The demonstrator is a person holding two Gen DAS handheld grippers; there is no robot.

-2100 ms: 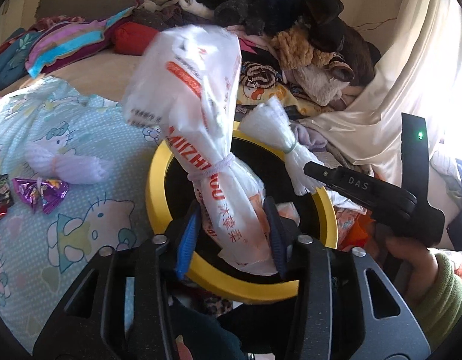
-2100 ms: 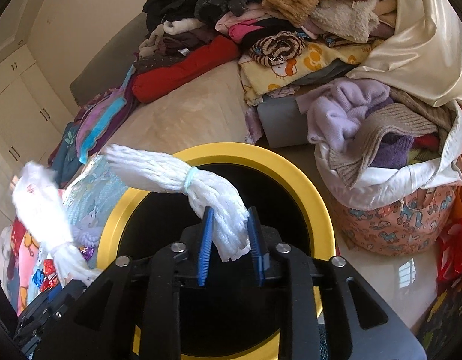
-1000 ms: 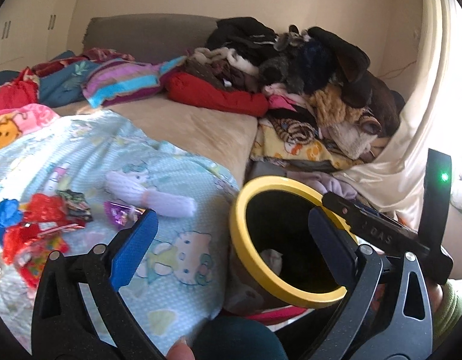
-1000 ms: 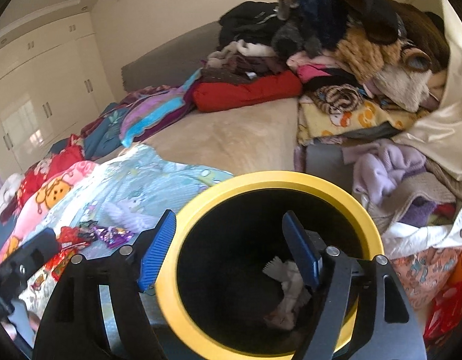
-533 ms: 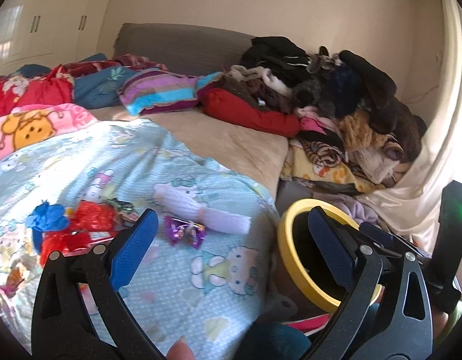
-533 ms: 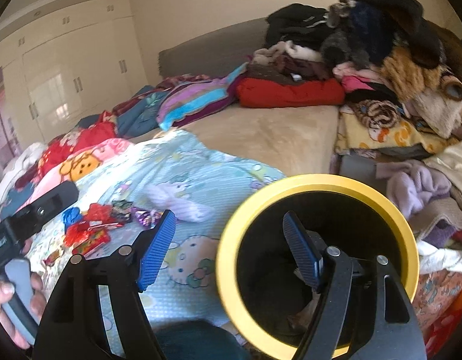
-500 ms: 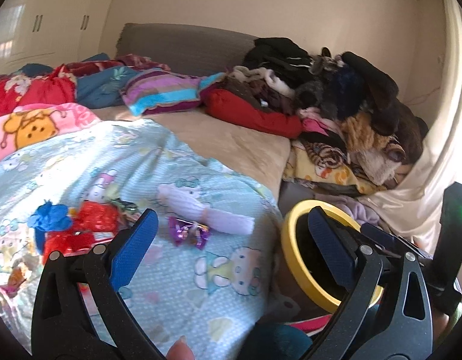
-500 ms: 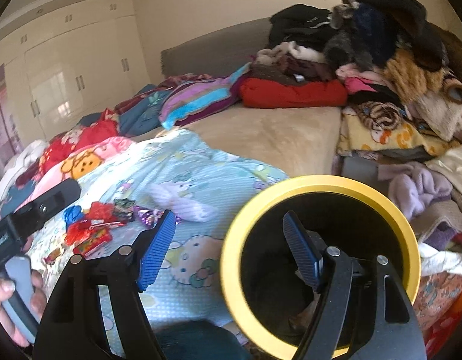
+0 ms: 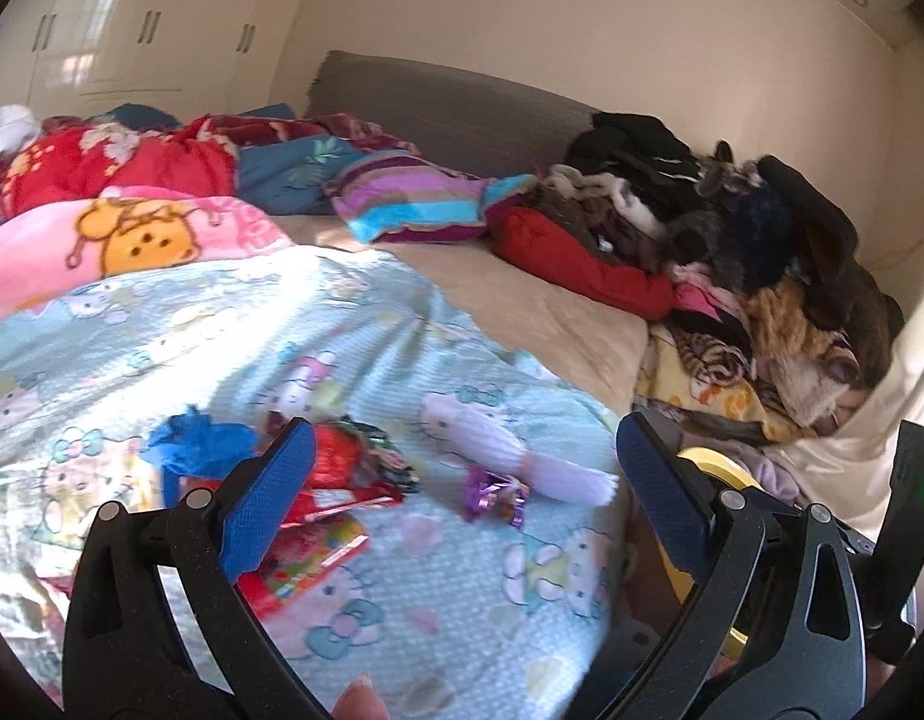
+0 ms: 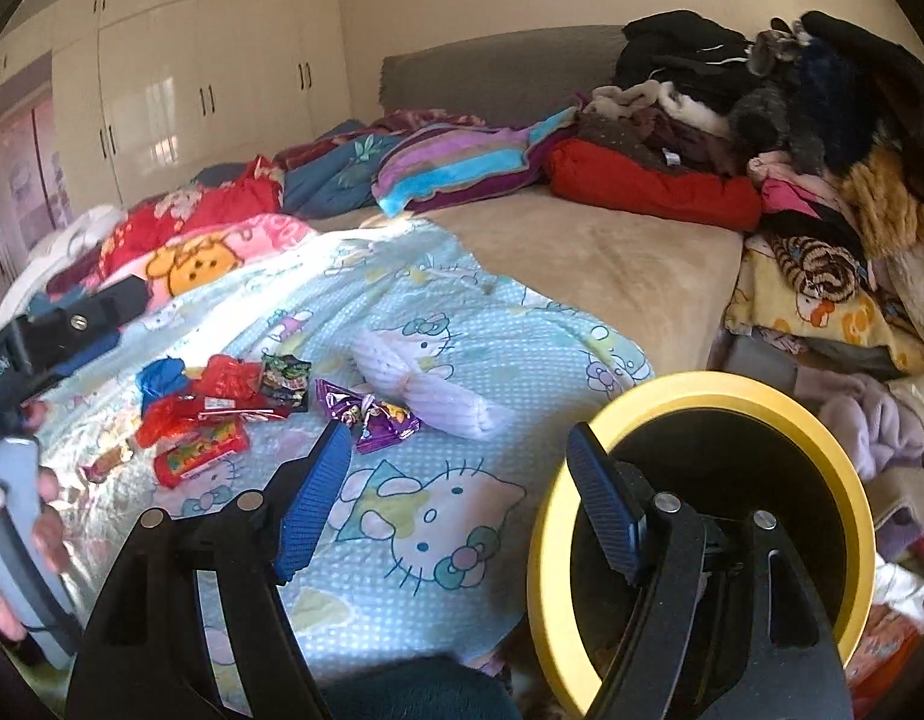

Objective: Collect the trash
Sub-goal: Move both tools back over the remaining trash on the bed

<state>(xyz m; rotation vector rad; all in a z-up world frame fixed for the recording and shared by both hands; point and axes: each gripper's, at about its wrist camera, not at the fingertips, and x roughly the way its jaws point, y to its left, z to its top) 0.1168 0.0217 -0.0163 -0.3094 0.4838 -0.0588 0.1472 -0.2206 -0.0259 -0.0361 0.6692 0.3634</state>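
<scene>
Now both tools hang over the bed with nothing between their pads: the left tool [image 9: 462,480] is spread wide and empty, and the right tool [image 10: 456,492] is released just the same. On the pale blue cartoon-cat blanket [image 10: 438,540] lies the trash. From the right wrist view, the white ribbed bundle [image 10: 426,384] sits at about twelve o'clock from the right tool, with a purple foil wrapper [image 10: 372,420] touching its near side toward eleven o'clock. Farther round at ten o'clock is a cluster of red wrappers [image 10: 204,414], a dark printed packet [image 10: 285,381] and a crumpled blue piece [image 10: 162,375], all bunched close together. The yellow-rimmed bin [image 10: 702,387] stands beside the bed at three o'clock, its dark mouth partly behind the right tool's far finger. From the left wrist view the same bin [image 9: 711,463] peeks out at three o'clock. A heap of clothes [image 10: 792,120] fills the far right corner of the bed.
</scene>
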